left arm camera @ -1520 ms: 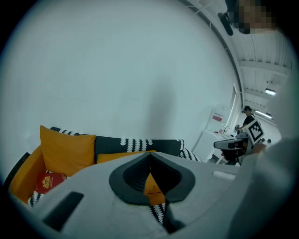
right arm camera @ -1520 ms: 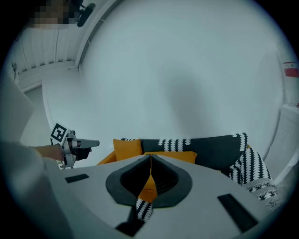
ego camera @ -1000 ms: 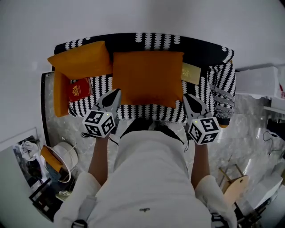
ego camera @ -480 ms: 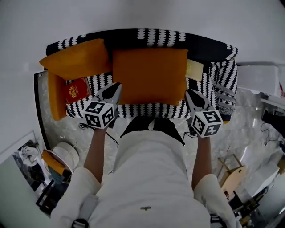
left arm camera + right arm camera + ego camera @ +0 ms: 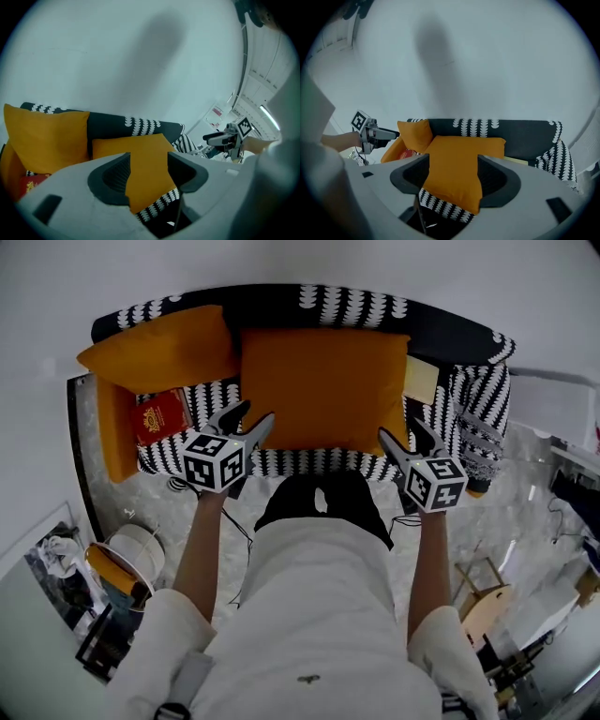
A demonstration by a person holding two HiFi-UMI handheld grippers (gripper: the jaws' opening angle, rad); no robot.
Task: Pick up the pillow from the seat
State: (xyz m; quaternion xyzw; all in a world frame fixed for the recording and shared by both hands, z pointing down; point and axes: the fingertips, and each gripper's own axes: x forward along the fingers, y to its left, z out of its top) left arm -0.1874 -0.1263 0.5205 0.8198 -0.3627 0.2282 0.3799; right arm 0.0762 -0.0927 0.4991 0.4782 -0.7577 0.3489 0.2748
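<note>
A large orange pillow (image 5: 323, 385) lies on the middle of the black-and-white patterned sofa seat (image 5: 309, 465), leaning against the backrest. My left gripper (image 5: 255, 413) hovers at the pillow's front left corner, its jaws opening and apart from the fabric. At the front right corner, my right gripper (image 5: 401, 430) is likewise opening with nothing pressed between its pads. The left gripper view frames the pillow (image 5: 140, 154) between the spread jaws of the left gripper (image 5: 149, 172). The right gripper view shows the pillow (image 5: 459, 159) beyond the right gripper (image 5: 452, 180).
A second orange pillow (image 5: 159, 352) leans in the sofa's left corner above a red book (image 5: 159, 416). A pale yellow book (image 5: 422, 381) lies right of the big pillow. On the floor stand a white round bin (image 5: 136, 549) at left and a wooden stool (image 5: 483, 592) at right.
Both grippers have moved forward to the pillow's front corners, and their jaws, shut before, now stand apart.
</note>
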